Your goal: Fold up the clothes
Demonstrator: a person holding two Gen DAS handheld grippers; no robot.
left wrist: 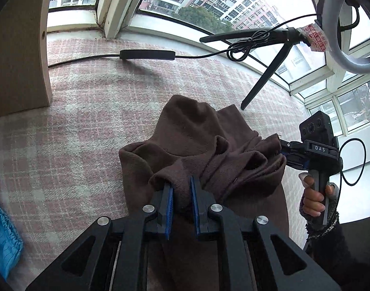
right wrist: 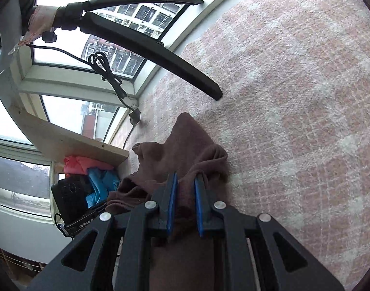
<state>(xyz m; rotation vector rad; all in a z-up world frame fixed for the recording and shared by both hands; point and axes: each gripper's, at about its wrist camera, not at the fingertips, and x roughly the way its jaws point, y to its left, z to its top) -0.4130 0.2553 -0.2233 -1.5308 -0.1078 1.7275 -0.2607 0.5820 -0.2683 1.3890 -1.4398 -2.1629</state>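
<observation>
We hold one brown garment (left wrist: 192,140) with two grippers. The left gripper (left wrist: 180,186) is closed on a fold of its cloth: the cloth fills the gap between the two blue pads (left wrist: 170,201). The right gripper (right wrist: 186,181) also pinches a fold of the same garment (right wrist: 185,143) between its two pads (right wrist: 172,194). Ahead of both grippers the rest of the garment lies bunched on the pink checked blanket (left wrist: 88,121).

In the left view the right gripper (left wrist: 282,151) shows at the right side, with its tip in the cloth and one hand (left wrist: 313,198) on its handle. Beyond the garment we see two tripod legs (left wrist: 265,75), one cable (left wrist: 88,58) and one ring light (left wrist: 350,24).

To the left of the right gripper, one wooden board (right wrist: 71,143) stands over two other clothes, one red (right wrist: 80,165) and one blue (right wrist: 100,184).
</observation>
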